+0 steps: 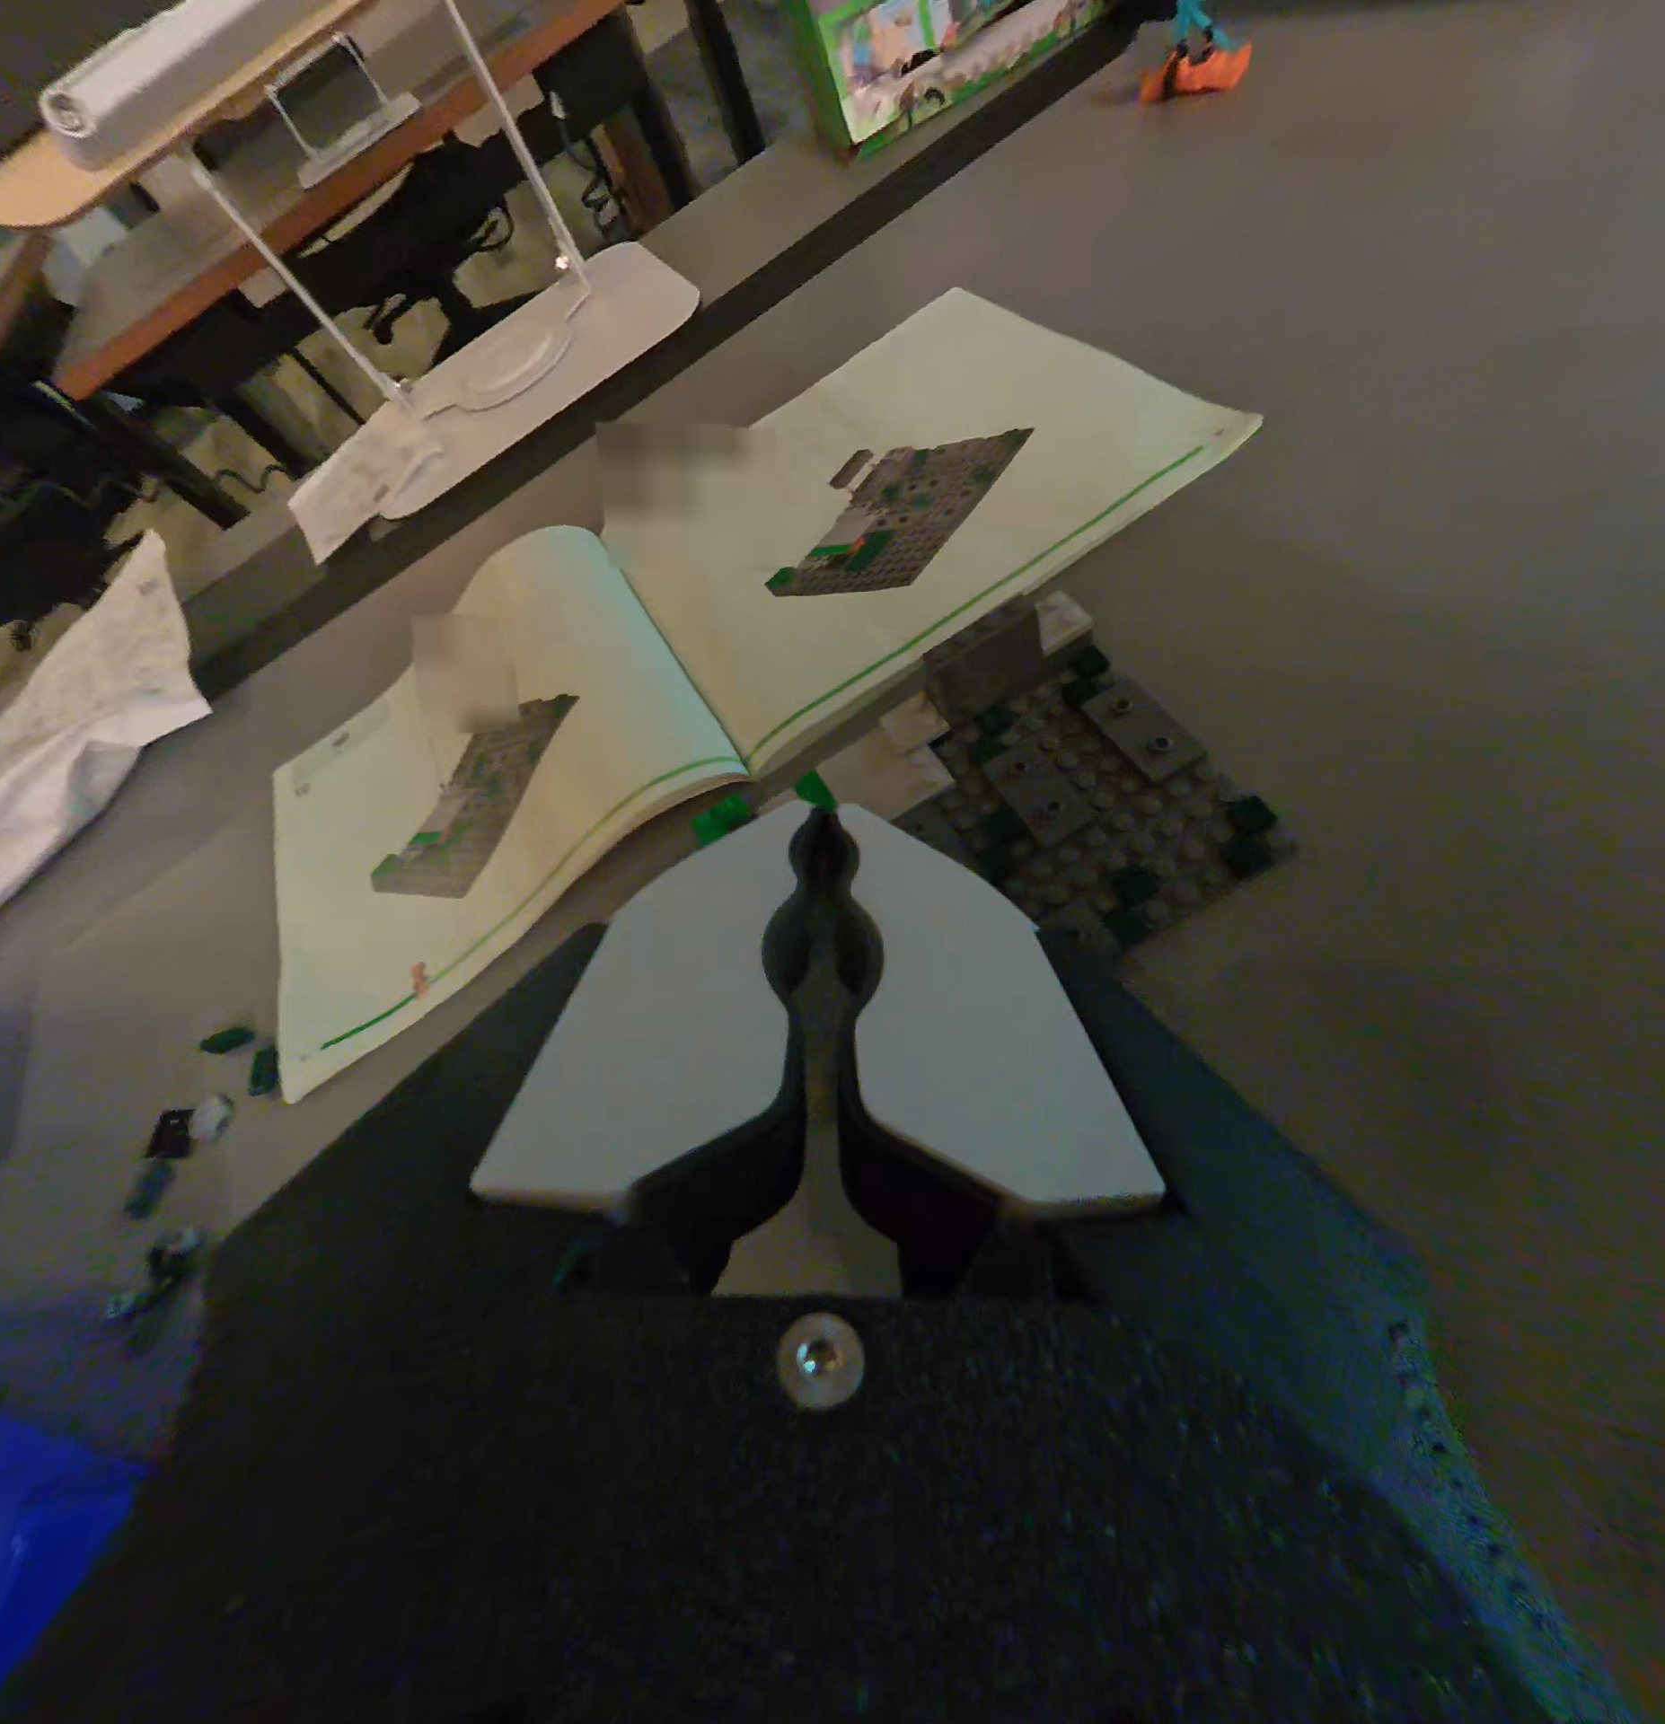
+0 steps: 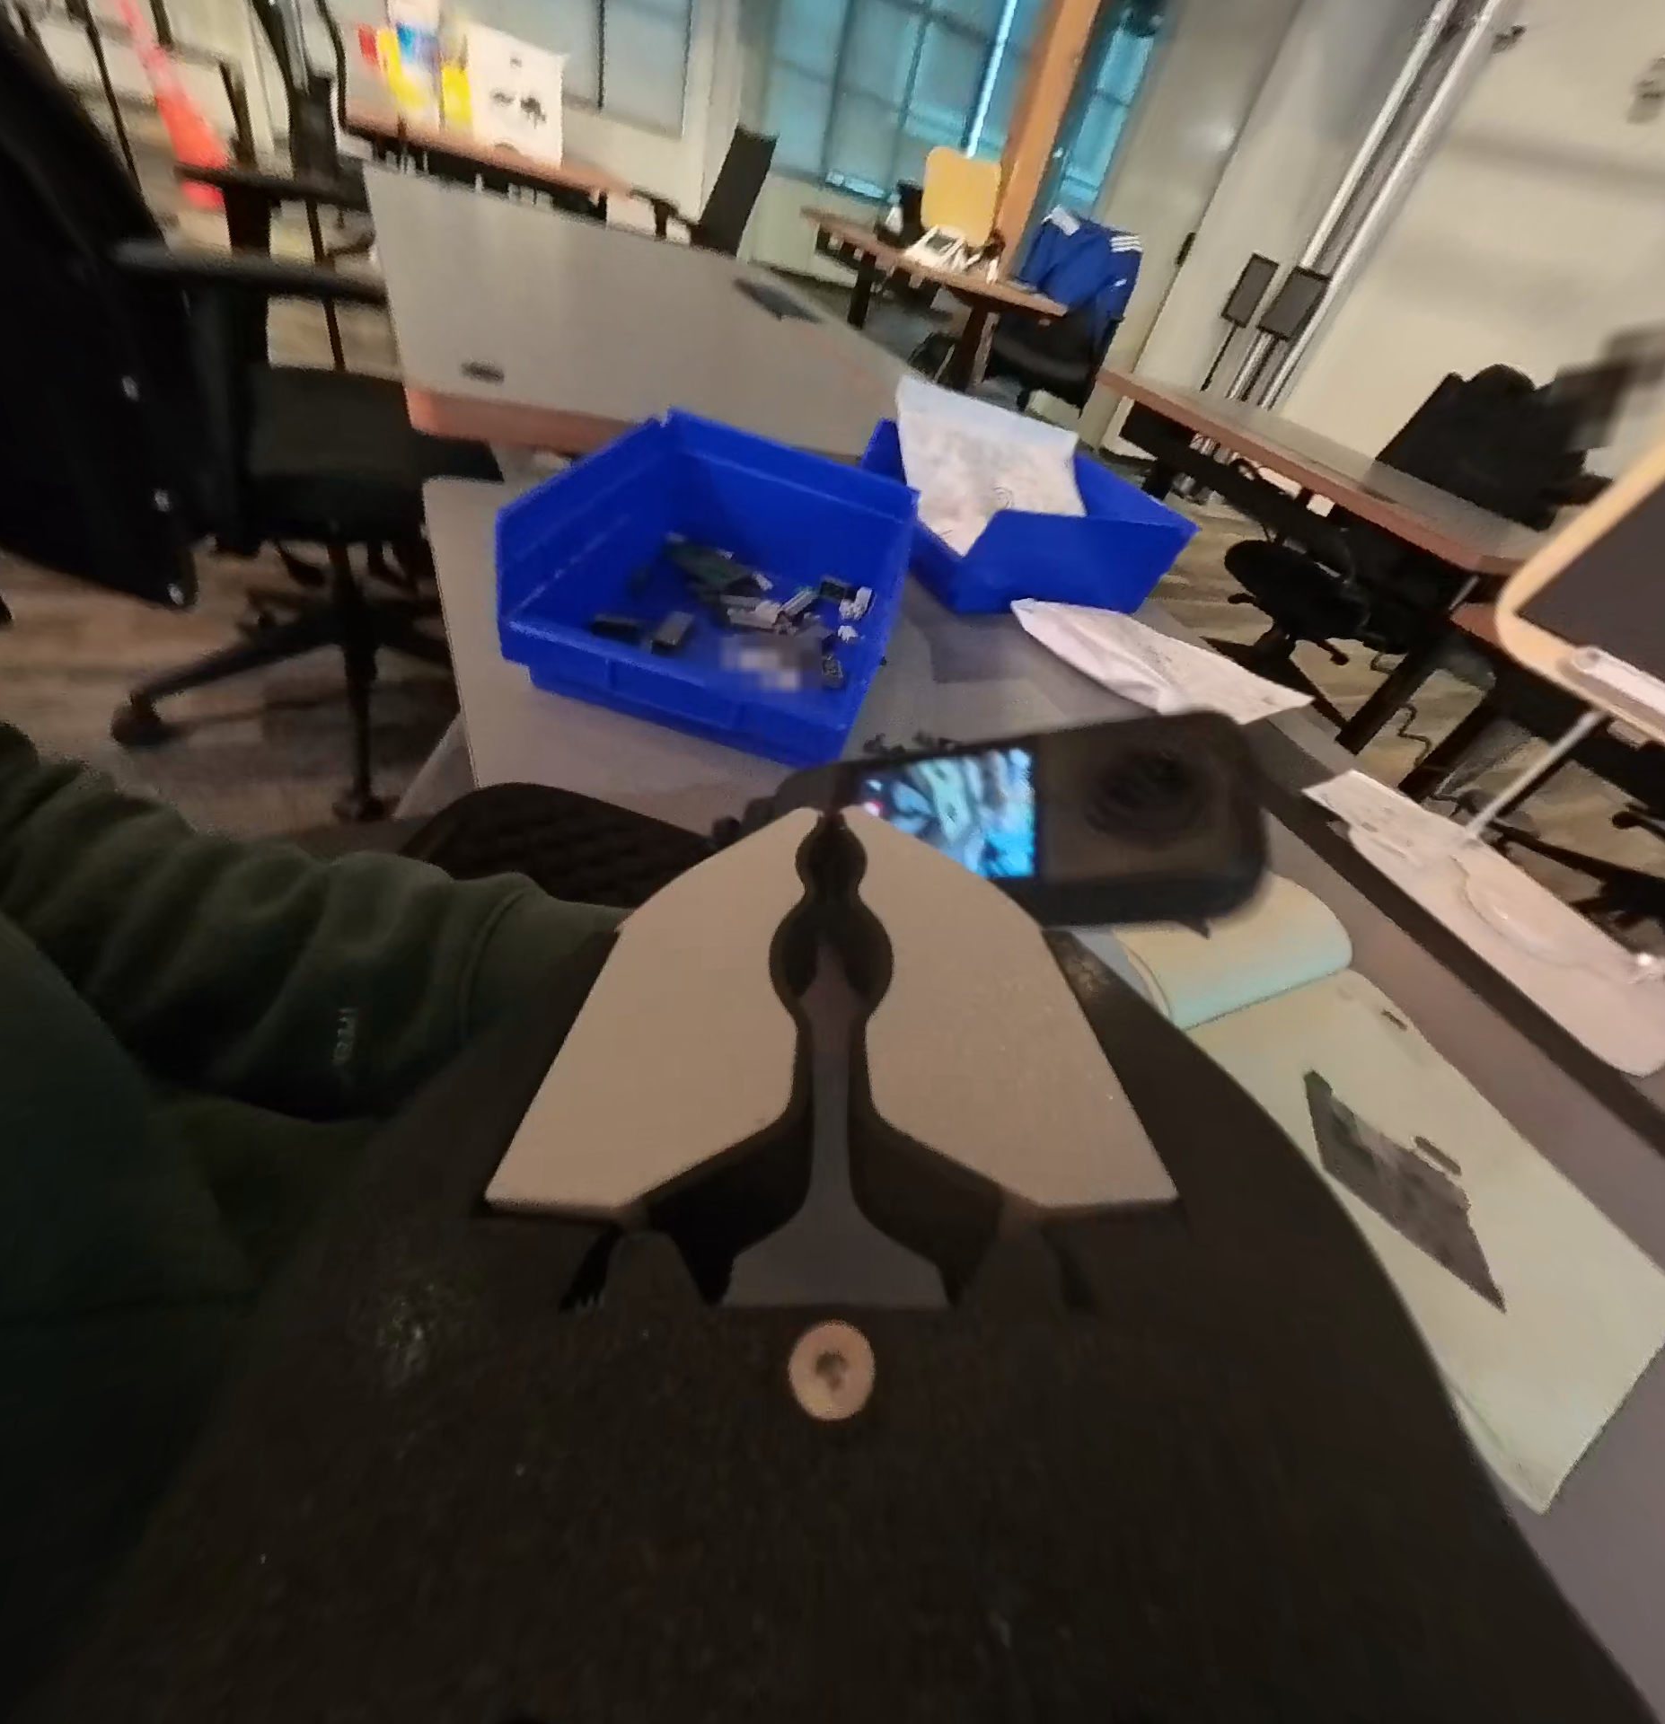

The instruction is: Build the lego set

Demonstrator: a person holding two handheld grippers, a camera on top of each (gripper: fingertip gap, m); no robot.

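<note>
In the left wrist view the open instruction booklet [image 1: 679, 672] lies on the grey table. Its right page overhangs the grey studded baseplate [image 1: 1090, 812], which carries dark green pieces and grey plates. My left gripper [image 1: 821, 823] is shut, its tips just above two bright green bricks [image 1: 721, 823] at the baseplate's near corner; I cannot tell whether it touches them. My right gripper [image 2: 833, 821] is shut and empty, raised over the table. Beyond it is the left gripper's black camera [image 2: 1090, 821] and a blue bin [image 2: 623, 672] holding several loose pieces. The booklet also shows in the right wrist view [image 2: 1510, 1306].
Several small loose pieces [image 1: 194, 1119] lie left of the booklet. A white paper bag [image 1: 64, 728], a clear acrylic stand [image 1: 530, 354], the set's box [image 1: 922, 65] and an orange-and-teal figure [image 1: 1193, 65] stand farther off. A second blue bin [image 2: 1090, 560] holds paper. A green sleeve [image 2: 204, 980] is at left. Tip to tip, the grippers are about 20 cm apart.
</note>
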